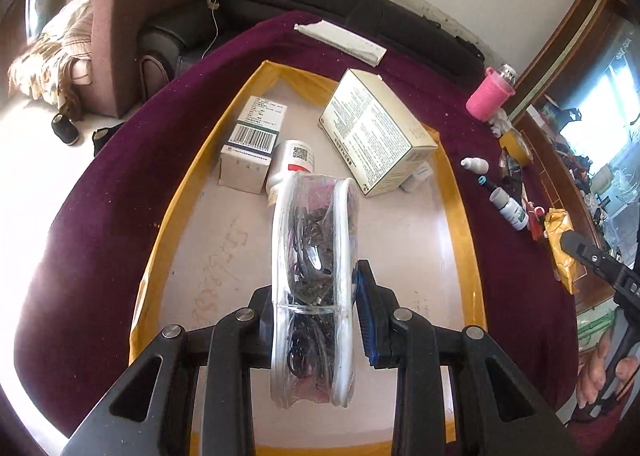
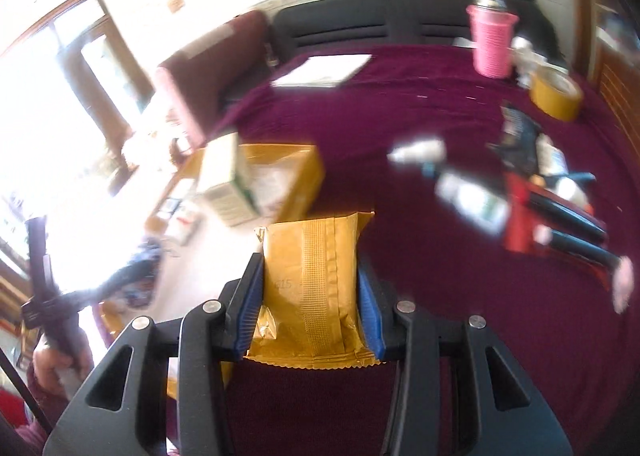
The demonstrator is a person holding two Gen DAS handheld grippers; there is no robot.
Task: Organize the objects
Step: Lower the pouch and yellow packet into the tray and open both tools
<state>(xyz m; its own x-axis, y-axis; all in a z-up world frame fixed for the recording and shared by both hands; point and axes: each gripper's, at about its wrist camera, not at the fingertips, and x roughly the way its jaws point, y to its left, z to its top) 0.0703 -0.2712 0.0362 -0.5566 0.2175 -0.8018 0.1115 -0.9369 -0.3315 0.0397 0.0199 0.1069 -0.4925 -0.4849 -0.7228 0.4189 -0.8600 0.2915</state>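
Your left gripper [image 1: 316, 320] pinches a clear round container [image 1: 314, 288] of dark bits at lower centre, above the yellow-rimmed tray [image 1: 464, 215] holding two boxes [image 1: 256, 143] and a white bottle [image 1: 290, 167]. Your right gripper [image 2: 310, 308] clamps a gold foil packet [image 2: 312, 292] at lower centre, over the maroon cloth [image 2: 440, 316].

Maroon-covered table [image 1: 120, 191] with a shallow tray and scattered small items

A yellow-rimmed tray [image 1: 452, 191] lies on the cloth, a flat white box [image 1: 340, 41] beyond it. Along the right edge stand a pink cup [image 1: 488, 95], a yellow tape roll [image 2: 556, 93], a small dropper bottle [image 1: 475, 164] on its side, a white bottle [image 1: 510, 209], and what may be pens, blurred.
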